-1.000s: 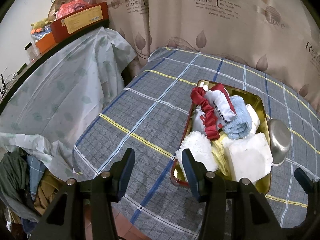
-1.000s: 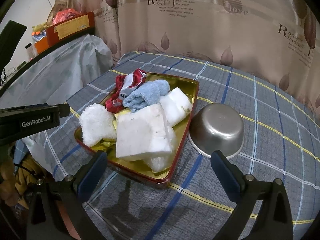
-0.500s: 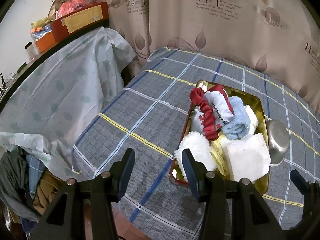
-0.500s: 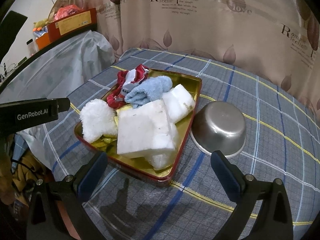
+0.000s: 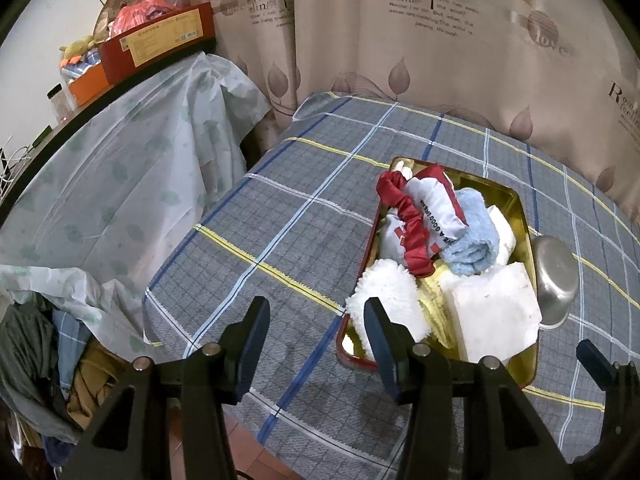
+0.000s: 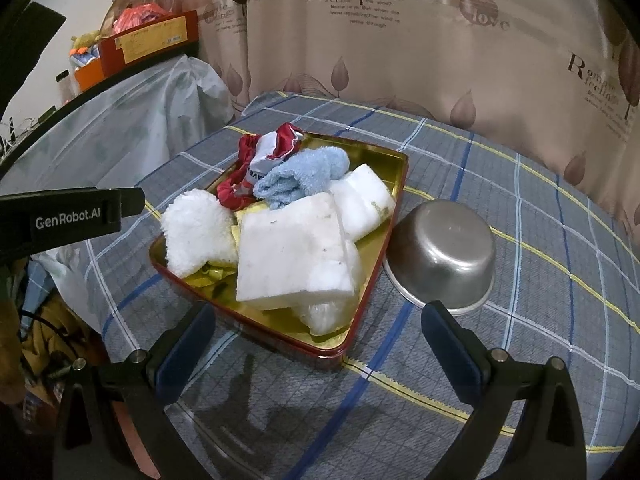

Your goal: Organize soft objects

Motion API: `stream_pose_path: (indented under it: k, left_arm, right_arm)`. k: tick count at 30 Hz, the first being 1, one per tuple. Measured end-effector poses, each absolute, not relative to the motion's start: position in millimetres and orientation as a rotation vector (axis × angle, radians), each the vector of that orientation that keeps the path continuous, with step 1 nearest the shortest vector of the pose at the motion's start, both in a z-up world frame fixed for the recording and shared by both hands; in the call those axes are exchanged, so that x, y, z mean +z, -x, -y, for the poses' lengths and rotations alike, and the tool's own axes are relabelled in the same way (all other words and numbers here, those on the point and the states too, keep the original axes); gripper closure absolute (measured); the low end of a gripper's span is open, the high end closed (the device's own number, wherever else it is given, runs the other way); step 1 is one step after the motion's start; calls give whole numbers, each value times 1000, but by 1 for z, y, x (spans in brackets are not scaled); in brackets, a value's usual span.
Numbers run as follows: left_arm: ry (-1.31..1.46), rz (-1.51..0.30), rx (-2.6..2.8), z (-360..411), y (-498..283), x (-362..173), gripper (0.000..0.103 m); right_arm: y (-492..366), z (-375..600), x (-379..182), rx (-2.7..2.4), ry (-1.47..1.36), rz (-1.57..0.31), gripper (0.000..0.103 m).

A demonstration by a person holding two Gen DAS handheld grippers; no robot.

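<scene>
Under white foam block, yellow cloth mostly hidden, tray btm too.

The table is covered by a grey checked cloth; a gold tray and an upturned steel bowl are set side by side on it.

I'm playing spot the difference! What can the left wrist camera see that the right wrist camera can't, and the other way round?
Only the left wrist view shows the open left gripper between its own fingers.

Only the right wrist view shows the open right gripper whole, and the steel bowl's full rounded underside as it sits upside down.

Both show the gold rectangular tray, the fluffy white cloth, the rolled light-blue towel, the big white foam block and the grey checked tablecloth.
</scene>
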State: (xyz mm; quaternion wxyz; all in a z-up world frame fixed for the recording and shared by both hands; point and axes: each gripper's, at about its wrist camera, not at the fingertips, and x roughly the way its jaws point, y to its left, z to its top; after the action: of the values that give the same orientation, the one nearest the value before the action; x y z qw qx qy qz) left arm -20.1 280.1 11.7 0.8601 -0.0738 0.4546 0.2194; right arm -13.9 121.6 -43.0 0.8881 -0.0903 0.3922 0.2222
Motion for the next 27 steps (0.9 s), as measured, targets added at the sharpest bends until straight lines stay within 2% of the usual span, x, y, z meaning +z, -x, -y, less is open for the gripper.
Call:
stream_pose_path:
  k: [27]
  left_arm:
    - [148, -963, 452, -280, 16, 10, 53]
  right_arm:
    - [17, -123, -49, 477, 203, -834, 1]
